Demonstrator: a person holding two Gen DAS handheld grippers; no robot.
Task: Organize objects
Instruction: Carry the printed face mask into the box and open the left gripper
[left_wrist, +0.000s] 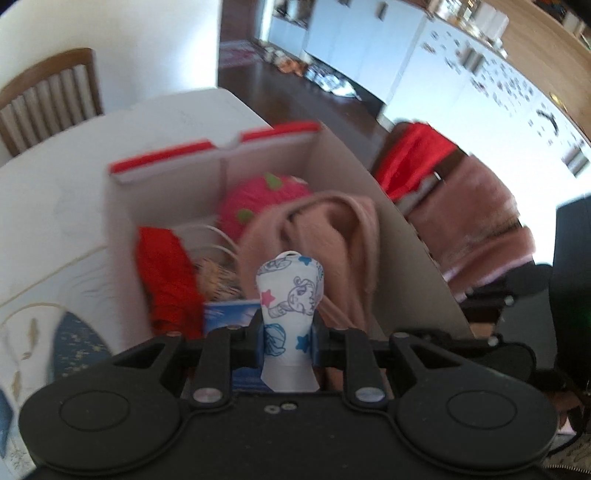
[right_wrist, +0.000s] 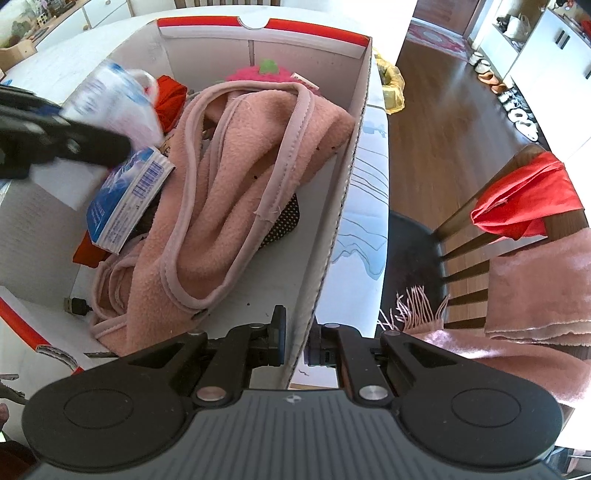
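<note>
My left gripper (left_wrist: 288, 328) is shut on a small white cloth mask (left_wrist: 291, 291) printed with cartoon faces and blue and pink stars. It hangs over an open white cardboard box (left_wrist: 207, 147) with a red rim. Inside lie a pink fleece garment (left_wrist: 332, 229), a red cloth (left_wrist: 166, 273), a pink strawberry-like hat (left_wrist: 262, 199) and a blue packet (left_wrist: 229, 310). In the right wrist view my right gripper (right_wrist: 295, 343) is shut on the near wall of the box (right_wrist: 332, 236). There the left gripper (right_wrist: 55, 136) shows blurred at the left with the mask (right_wrist: 114, 99).
The box stands on a white patterned table (right_wrist: 369, 177). To the right, a wooden chair (right_wrist: 461, 236) carries a red cloth (right_wrist: 524, 199) and a pink fringed blanket (right_wrist: 535, 288). A yellow bag (right_wrist: 391, 88) lies behind the box. Another chair (left_wrist: 51, 96) stands beyond the table.
</note>
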